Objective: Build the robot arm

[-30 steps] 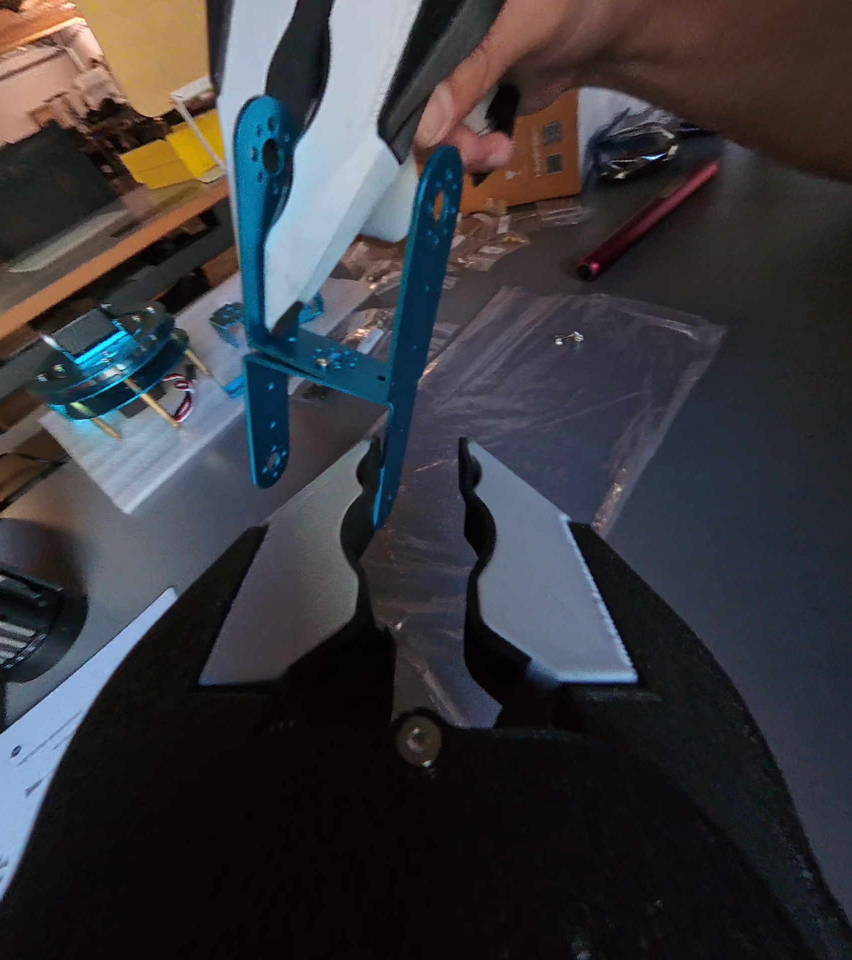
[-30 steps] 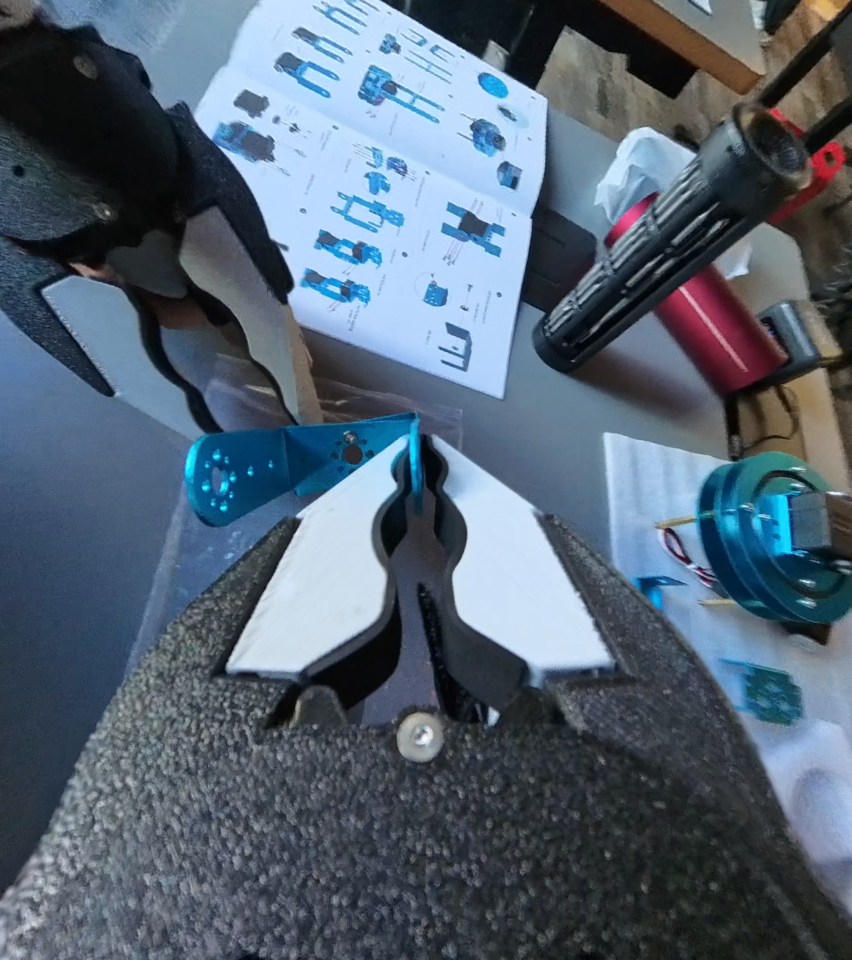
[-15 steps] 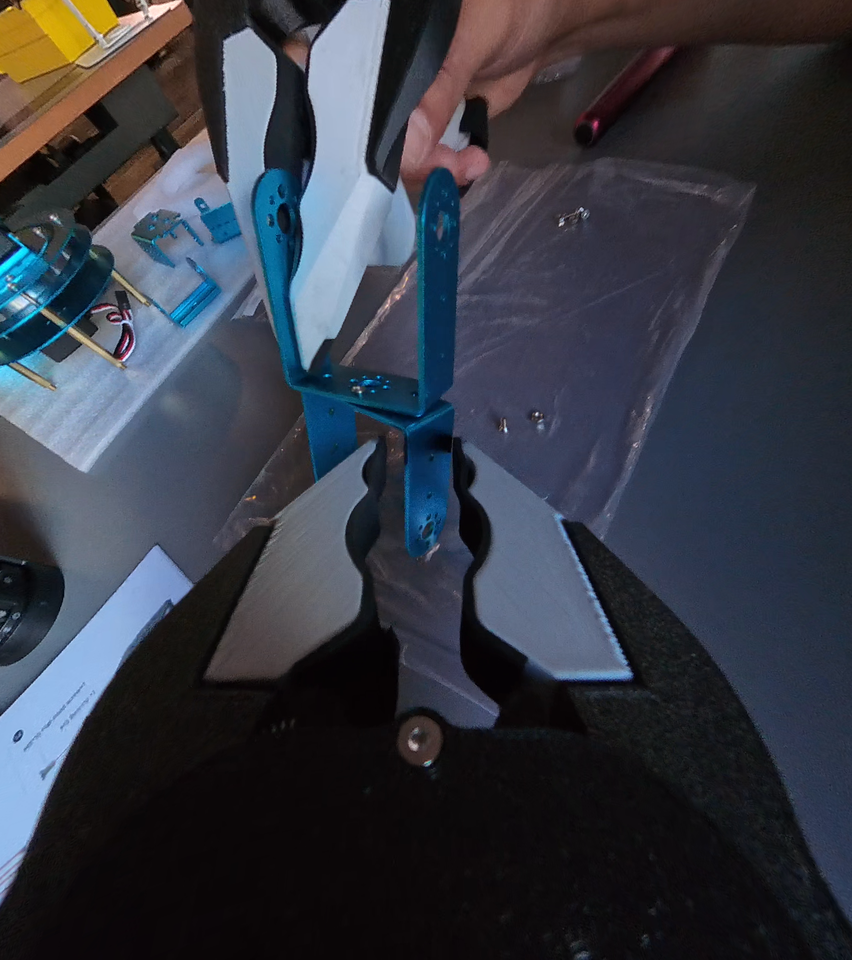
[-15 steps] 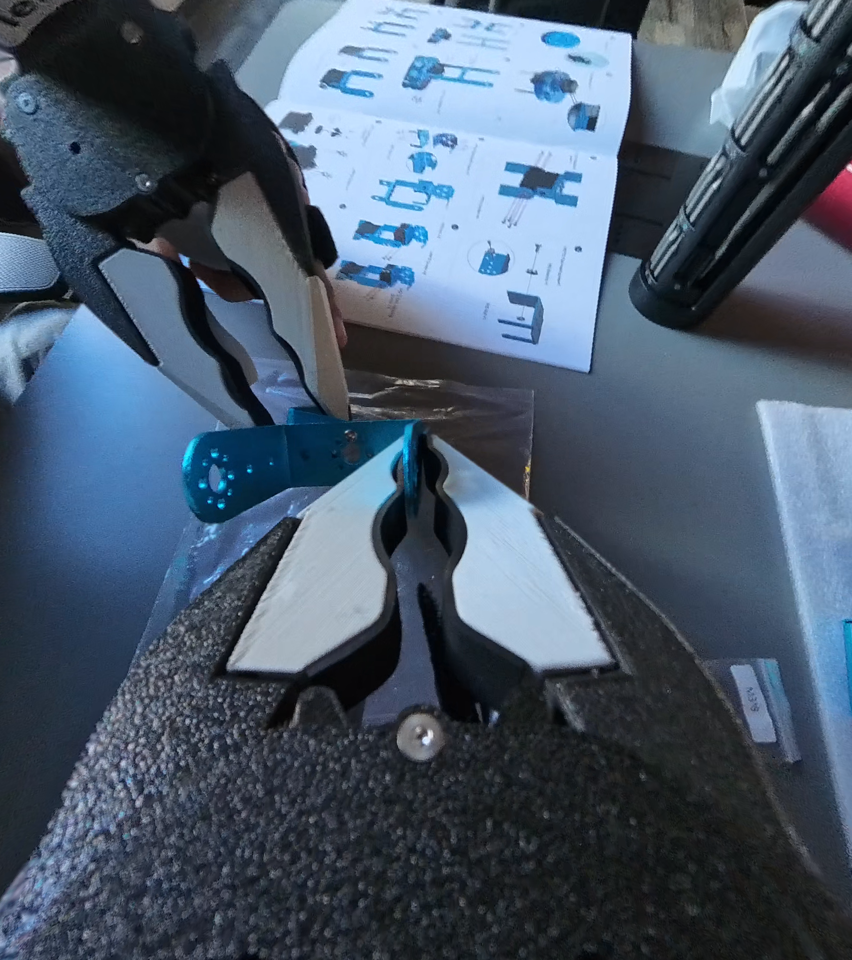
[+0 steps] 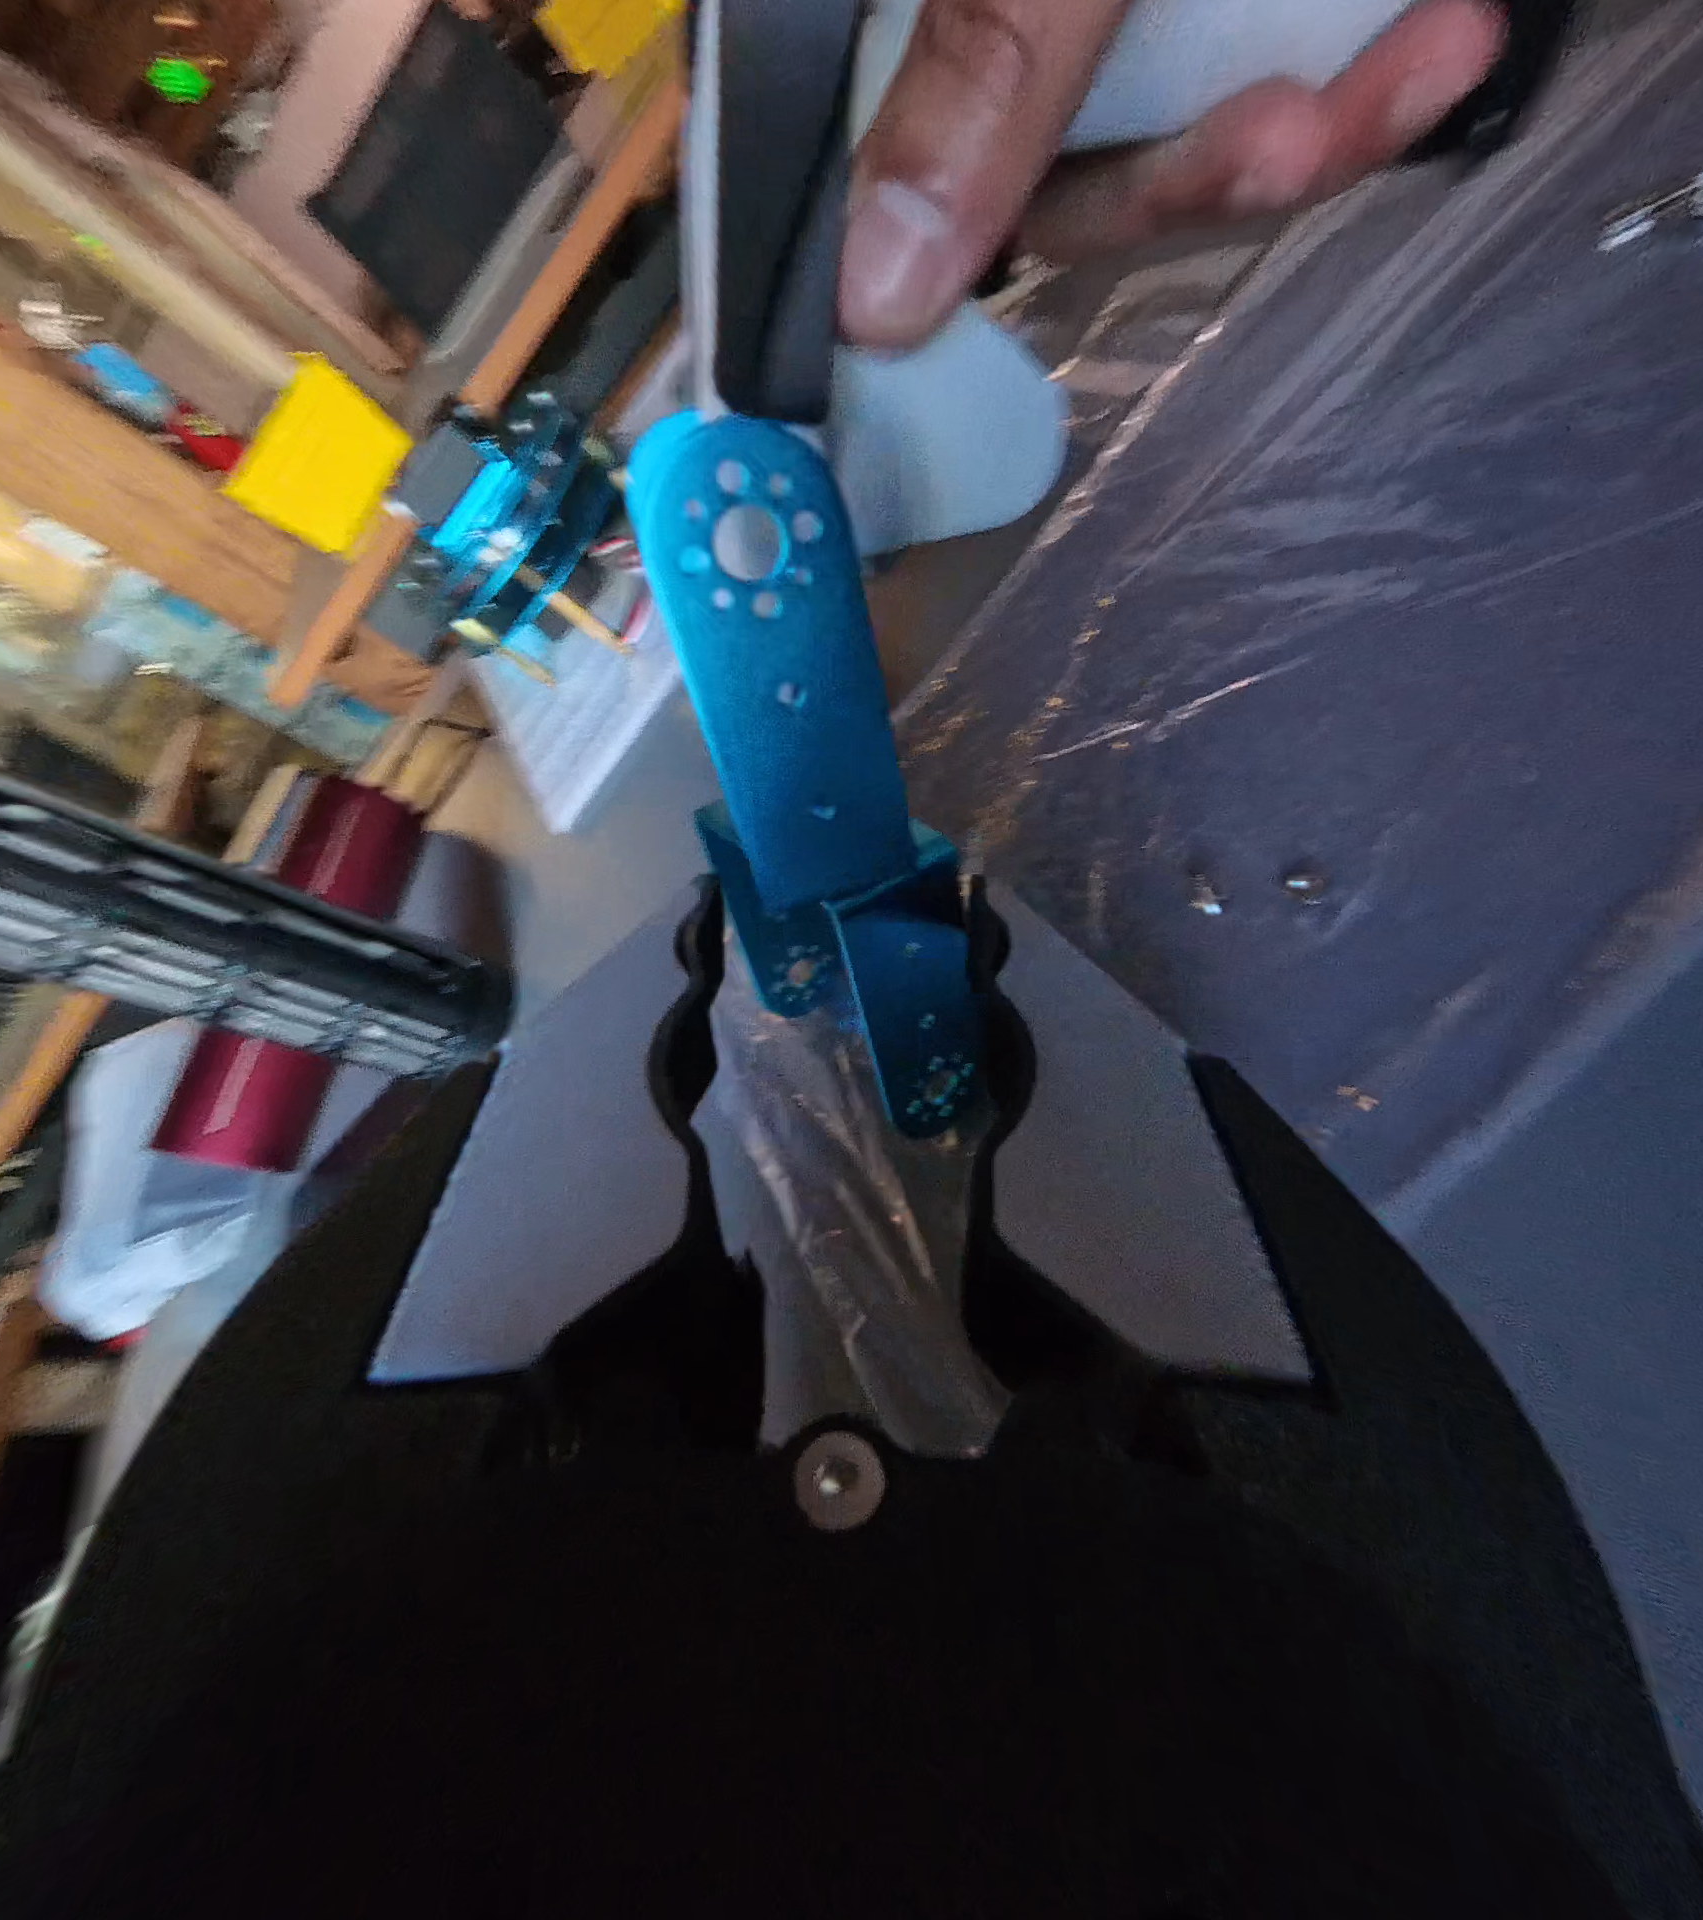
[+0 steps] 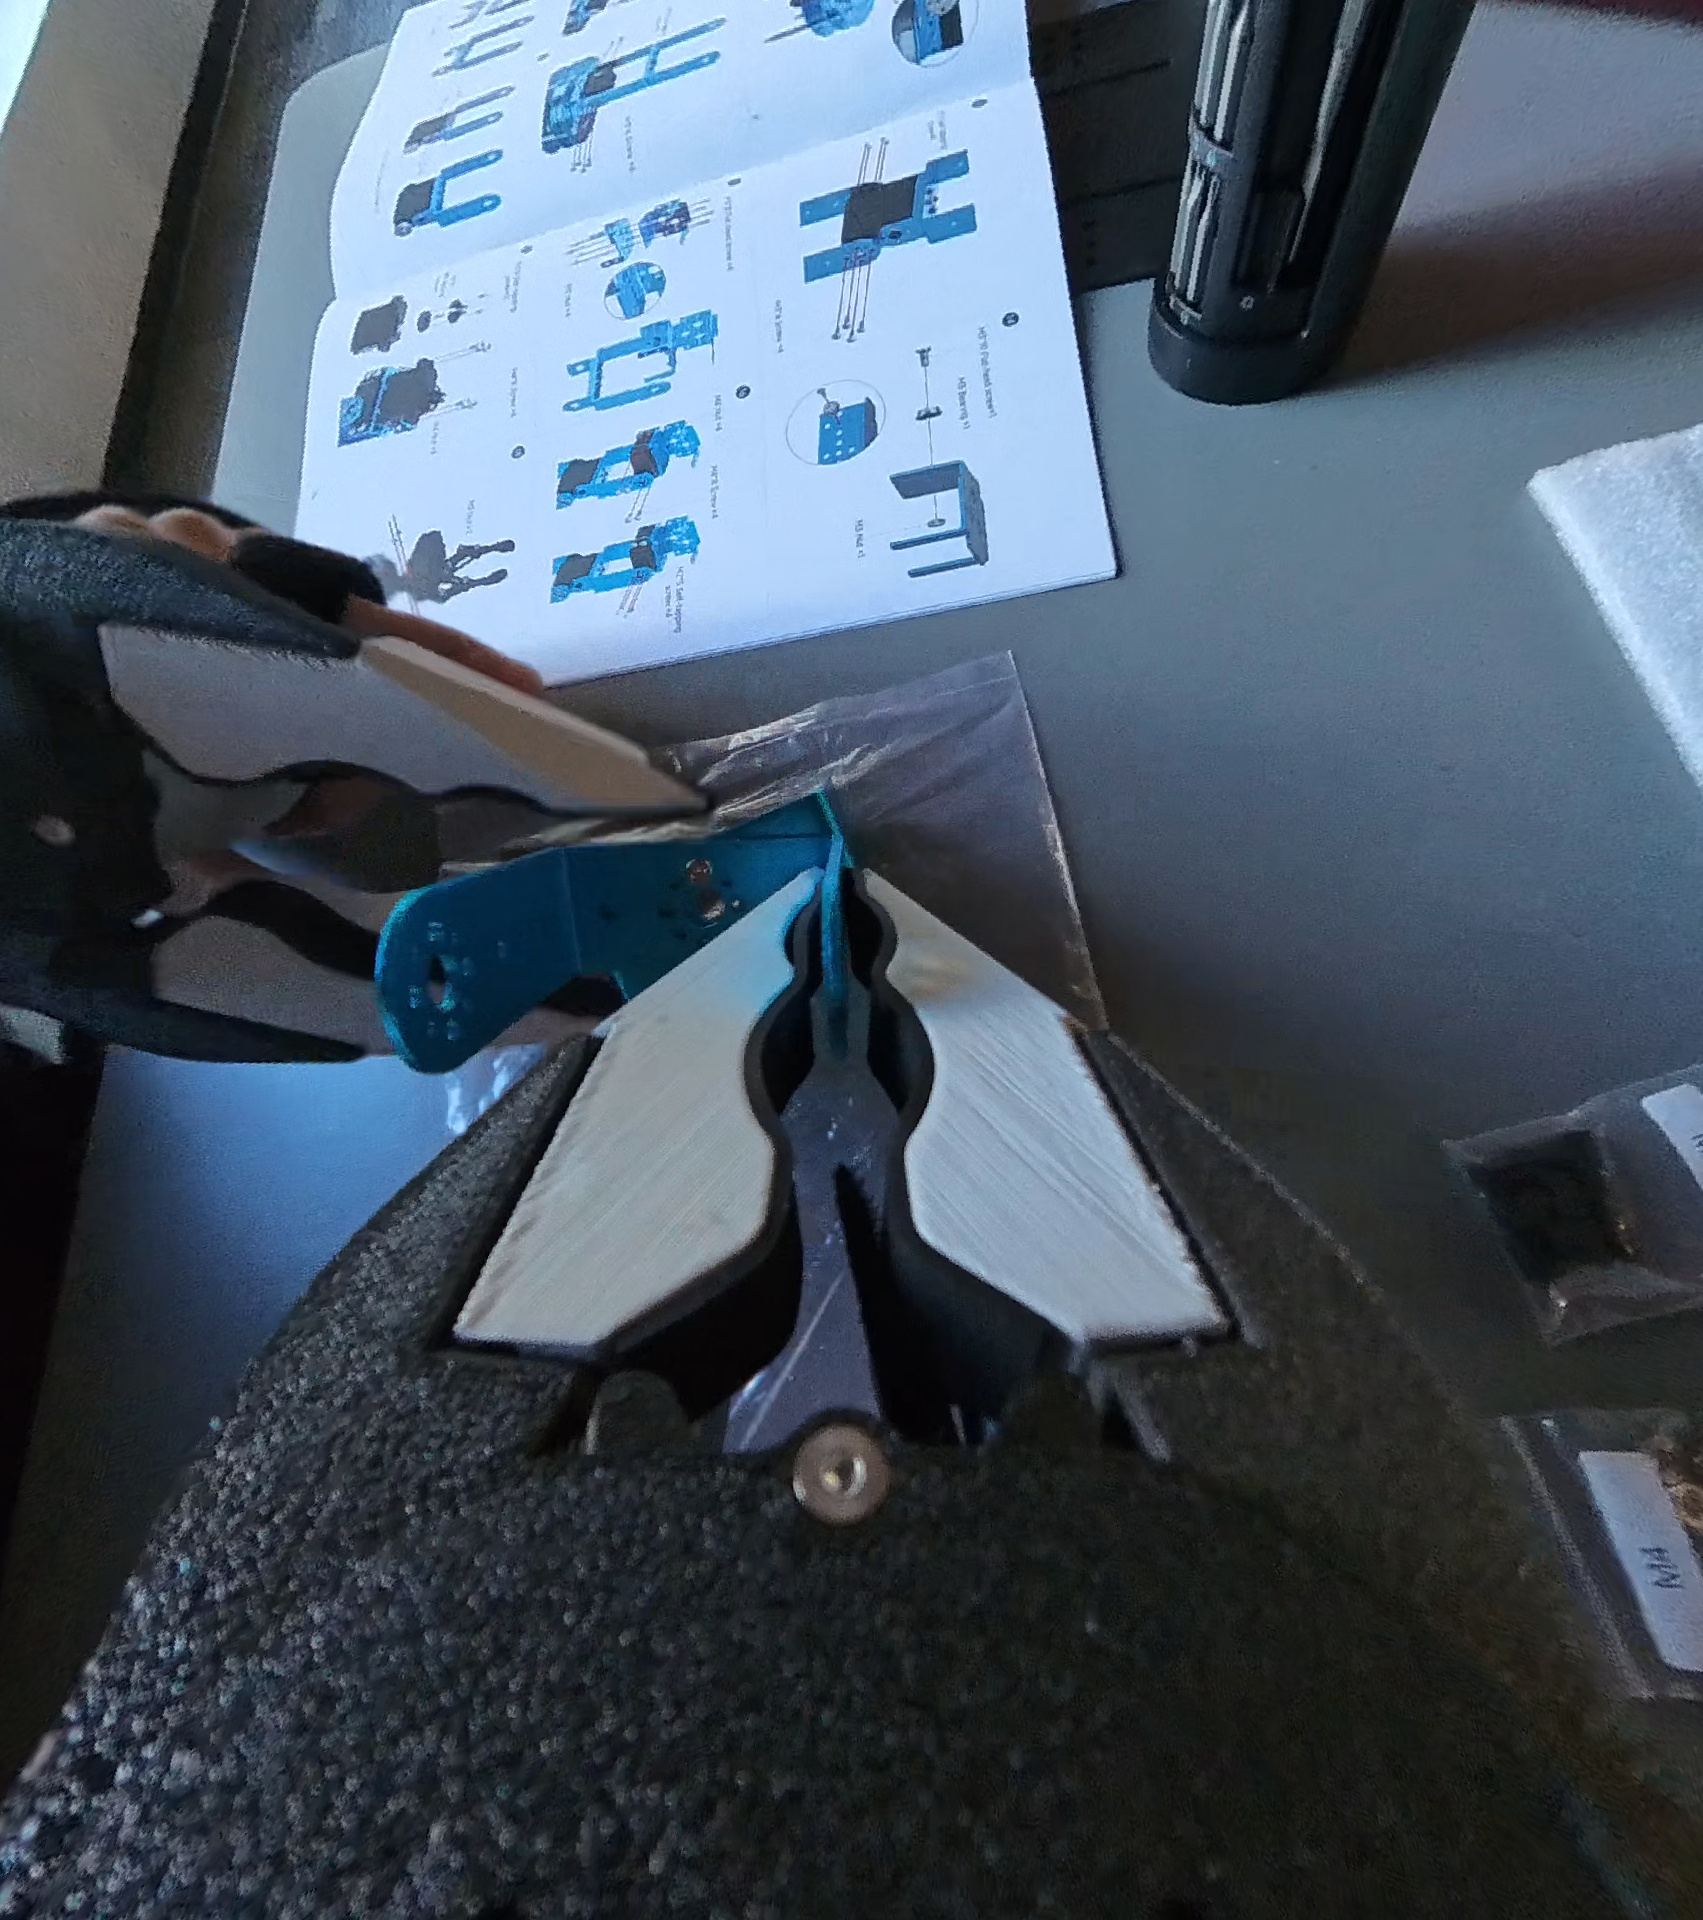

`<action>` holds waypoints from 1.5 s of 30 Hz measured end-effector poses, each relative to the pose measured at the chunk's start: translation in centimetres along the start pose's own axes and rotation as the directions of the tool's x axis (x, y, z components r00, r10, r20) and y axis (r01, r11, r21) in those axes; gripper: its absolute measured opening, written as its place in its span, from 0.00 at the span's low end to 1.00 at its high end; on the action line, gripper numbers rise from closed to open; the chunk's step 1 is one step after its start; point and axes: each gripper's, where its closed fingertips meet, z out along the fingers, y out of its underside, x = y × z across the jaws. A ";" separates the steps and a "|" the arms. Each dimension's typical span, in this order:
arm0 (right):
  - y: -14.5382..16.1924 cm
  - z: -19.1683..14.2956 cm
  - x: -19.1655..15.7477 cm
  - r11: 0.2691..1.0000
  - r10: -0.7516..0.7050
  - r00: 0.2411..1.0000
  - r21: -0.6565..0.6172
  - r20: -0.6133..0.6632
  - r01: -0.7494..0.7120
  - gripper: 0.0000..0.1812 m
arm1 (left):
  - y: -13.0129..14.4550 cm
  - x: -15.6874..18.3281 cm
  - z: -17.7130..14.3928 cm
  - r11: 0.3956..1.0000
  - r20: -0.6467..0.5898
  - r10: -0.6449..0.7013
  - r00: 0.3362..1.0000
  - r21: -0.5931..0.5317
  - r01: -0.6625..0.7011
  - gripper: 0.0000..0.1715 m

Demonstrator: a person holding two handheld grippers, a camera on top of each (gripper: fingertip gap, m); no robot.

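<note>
Now the blue bracket [image 5: 774, 665] sits deeper between the gaping left claw [image 5: 842, 997]; right claw [image 6: 831, 935] pinches its stiff, thin arm.

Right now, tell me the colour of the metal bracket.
Blue; the metal bracket shows best in the left wrist view.

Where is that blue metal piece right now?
The blue metal piece is off the table, pinched in the right gripper, its other end between the left gripper's open fingers.
</note>
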 end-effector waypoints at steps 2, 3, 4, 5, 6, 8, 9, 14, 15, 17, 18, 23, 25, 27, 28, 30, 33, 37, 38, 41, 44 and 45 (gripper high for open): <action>0.1 0.0 0.0 1.000 0.028 1.000 0.002 -0.003 -0.028 0.01 | 0.0 -0.1 0.3 0.999 0.055 0.036 0.998 -0.021 -0.035 0.27; 0.3 0.0 0.1 0.999 0.034 0.999 -0.003 -0.013 -0.034 0.01 | -0.1 -0.1 0.4 0.999 0.067 0.034 0.997 -0.026 -0.032 0.27; 0.4 0.0 0.1 0.999 0.043 0.999 -0.007 -0.021 -0.043 0.01 | -0.3 -0.1 0.4 0.999 0.075 0.044 0.996 -0.032 -0.042 0.26; 0.4 -0.1 0.2 0.998 0.055 0.998 -0.004 -0.033 -0.055 0.01 | -0.4 -0.2 0.3 0.998 0.082 0.061 0.995 -0.036 -0.058 0.25; 0.2 -0.3 0.2 0.998 0.064 0.997 0.004 -0.036 -0.063 0.01 | -0.5 -0.3 0.2 0.997 0.087 0.066 0.994 -0.039 -0.063 0.24; 0.0 -0.7 0.1 0.997 0.070 0.997 0.013 -0.030 -0.070 0.01 | -0.9 0.2 -0.2 0.997 0.044 0.073 0.996 -0.005 -0.073 0.21; 0.1 -0.8 -0.1 0.998 0.066 0.997 0.007 -0.026 -0.065 0.01 | -1.0 0.4 -0.5 0.996 0.023 0.092 0.996 0.002 -0.092 0.20; 0.0 -1.5 -1.5 1.000 0.015 1.000 0.008 0.016 -0.015 0.01 | -1.8 0.1 -2.9 0.991 -0.187 0.131 0.974 0.057 -0.122 0.15; -0.1 -1.6 -1.9 1.000 0.020 0.999 0.018 0.033 -0.020 0.01 | -2.1 0.0 -3.5 0.995 -0.271 0.097 0.958 0.061 -0.083 0.14; 0.1 -1.8 -2.7 0.995 0.101 0.991 0.001 0.082 -0.101 0.01 | -2.4 0.0 -4.3 0.998 -0.427 0.067 0.902 0.045 -0.053 0.14; 0.4 -1.7 -2.9 0.989 0.146 0.984 -0.018 0.101 -0.145 0.01 | -2.5 0.0 -4.4 0.998 -0.489 0.056 0.870 0.028 -0.048 0.14; 1.2 -0.9 -2.7 0.948 0.319 0.937 -0.041 0.144 -0.316 0.03 | -2.6 0.0 -4.5 0.998 -0.709 -0.027 0.704 -0.064 -0.026 0.14; 1.8 -0.5 -2.5 0.931 0.364 0.916 -0.060 0.171 -0.359 0.03 | -2.1 0.6 -4.2 0.995 -0.751 -0.051 0.658 -0.096 -0.032 0.14; 2.7 0.1 -2.1 0.922 0.386 0.907 -0.094 0.168 -0.375 0.04 | -1.5 1.1 -3.8 0.991 -0.780 -0.052 0.624 -0.115 -0.061 0.14; 3.0 0.3 -2.0 0.923 0.383 0.909 -0.109 0.163 -0.369 0.04 | -1.4 1.4 -3.6 0.990 -0.796 -0.063 0.602 -0.125 -0.063 0.14; 3.4 0.7 -1.3 0.937 0.345 0.929 -0.109 0.132 -0.333 0.07 | -1.2 1.7 -3.2 0.986 -0.823 -0.085 0.562 -0.151 -0.073 0.14; 3.6 0.7 -0.4 0.968 0.243 0.966 -0.094 0.093 -0.235 0.11 | -1.0 1.9 -2.9 0.981 -0.854 -0.081 0.513 -0.159 -0.110 0.14; 3.0 -0.5 0.5 0.998 0.055 0.998 -0.042 0.031 -0.053 0.18 | -1.0 2.1 -2.9 0.973 -0.902 -0.115 0.416 -0.186 -0.135 0.14; 2.5 -1.2 0.6 1.000 -0.020 1.000 -0.004 0.014 0.020 0.19 | -0.9 2.2 -2.9 0.970 -0.913 -0.125 0.388 -0.194 -0.145 0.14; 1.5 -3.9 -0.3 0.965 -0.241 0.969 0.098 -0.052 0.245 0.22 | -0.8 2.3 -2.6 0.964 -0.934 -0.146 0.325 -0.208 -0.166 0.14; 2.8 -5.4 -3.5 0.908 -0.408 0.913 0.111 0.007 0.405 0.26 | -0.6 2.5 -2.2 0.959 -0.946 -0.162 0.280 -0.217 -0.180 0.14; 3.4 -5.4 -3.9 0.887 -0.455 0.891 0.087 -0.003 0.453 0.26 | -0.6 2.5 -2.1 0.958 -0.948 -0.173 0.265 -0.225 -0.178 0.14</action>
